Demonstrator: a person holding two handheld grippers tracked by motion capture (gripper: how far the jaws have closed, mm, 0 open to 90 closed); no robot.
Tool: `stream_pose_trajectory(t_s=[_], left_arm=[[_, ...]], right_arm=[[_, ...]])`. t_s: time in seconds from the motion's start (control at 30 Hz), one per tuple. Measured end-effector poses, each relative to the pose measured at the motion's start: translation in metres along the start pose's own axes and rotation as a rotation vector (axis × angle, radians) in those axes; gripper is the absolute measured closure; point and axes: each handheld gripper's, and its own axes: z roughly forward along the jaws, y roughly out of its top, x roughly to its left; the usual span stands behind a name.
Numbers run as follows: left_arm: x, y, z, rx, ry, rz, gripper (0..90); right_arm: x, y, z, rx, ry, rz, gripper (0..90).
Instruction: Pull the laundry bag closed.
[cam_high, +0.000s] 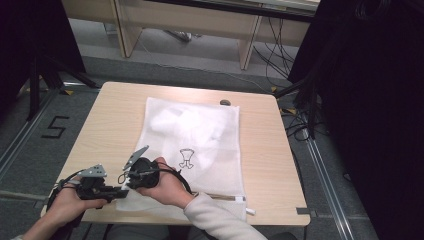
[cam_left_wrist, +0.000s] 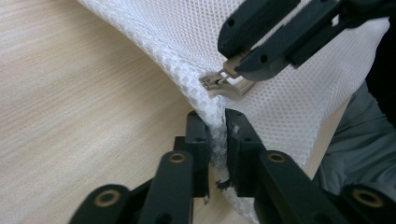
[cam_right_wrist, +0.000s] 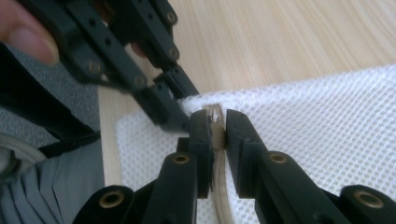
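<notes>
At the bench's (cam_high: 260, 150) near left, the left hand-held gripper (cam_left_wrist: 215, 125) pinches the mesh bag's (cam_high: 200, 135) corner, the right hand-held gripper (cam_right_wrist: 215, 125) clamps the zipper pull (cam_left_wrist: 229, 80), and the zip looks barely started.

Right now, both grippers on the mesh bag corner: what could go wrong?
1. The right gripper pinches just the thin zipper pull; it may slip out when tugged.
2. The left gripper clamps bunched mesh of the laundry bag beside the slider; the netting could snag or tear.
</notes>
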Motion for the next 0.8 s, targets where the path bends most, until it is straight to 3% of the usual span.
stream_pose_trajectory(t_s=[0.2, 0.3, 0.37, 0.57, 0.8], left_arm=[[-0.005, 0.002, 0.000, -0.002, -0.009, -0.015, 85.3], [-0.006, 0.003, -0.001, -0.003, -0.011, -0.021, 85.6], [-0.006, 0.003, -0.001, -0.008, -0.016, -0.027, 85.6], [-0.006, 0.003, -0.001, -0.008, -0.015, -0.013, 85.6], [-0.005, 0.002, -0.001, -0.006, -0.009, -0.004, 85.5]], right_arm=[[0.002, -0.009, 0.000, 0.033, 0.001, 0.023, 81.8], [0.002, -0.012, -0.001, 0.036, -0.005, 0.000, 81.9], [0.002, -0.015, -0.002, 0.043, -0.001, 0.010, 82.0], [0.001, -0.024, -0.003, 0.039, -0.002, 0.036, 81.9], [0.002, -0.027, -0.005, 0.047, -0.002, 0.029, 82.0]])
